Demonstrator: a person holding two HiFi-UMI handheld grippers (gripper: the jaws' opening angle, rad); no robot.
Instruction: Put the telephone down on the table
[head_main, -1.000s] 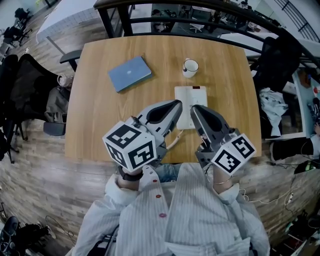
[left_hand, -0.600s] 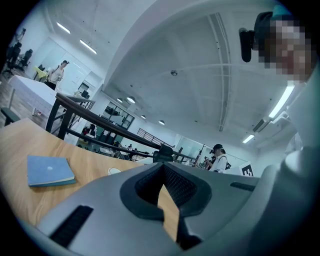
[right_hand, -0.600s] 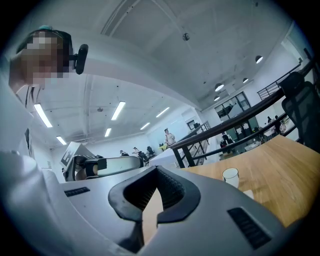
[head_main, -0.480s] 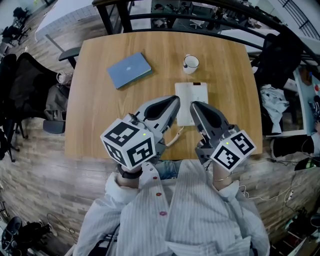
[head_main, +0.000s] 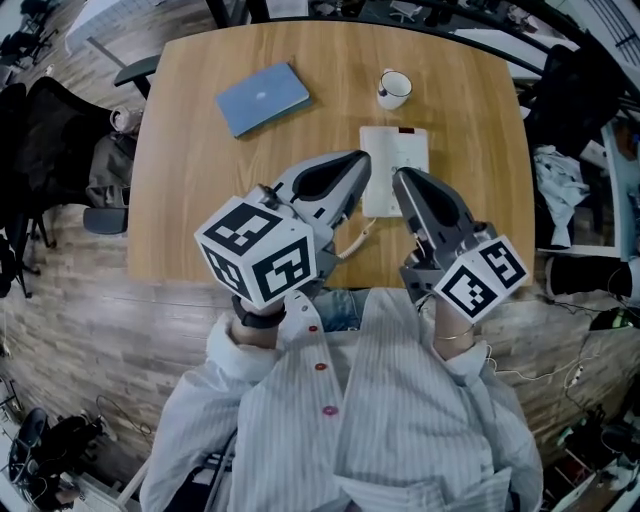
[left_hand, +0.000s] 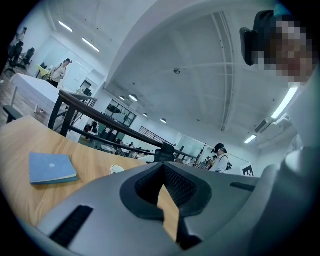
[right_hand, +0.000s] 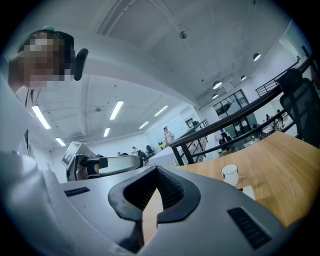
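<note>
The left half of the table (head_main: 190, 210) is being kept bare, and wide passage is being offered there. Farther in, room is being taken up by a blue notebook (head_main: 262, 98), a white mug (head_main: 394, 88) and a white flat slab (head_main: 395, 160). The far edge is being closed off by a black railing (left_hand: 121, 126).

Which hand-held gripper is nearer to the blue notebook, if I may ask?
Left. The left hand-held gripper is below and right of the blue notebook; the right hand-held gripper lies farther right, beyond the left one.
</note>
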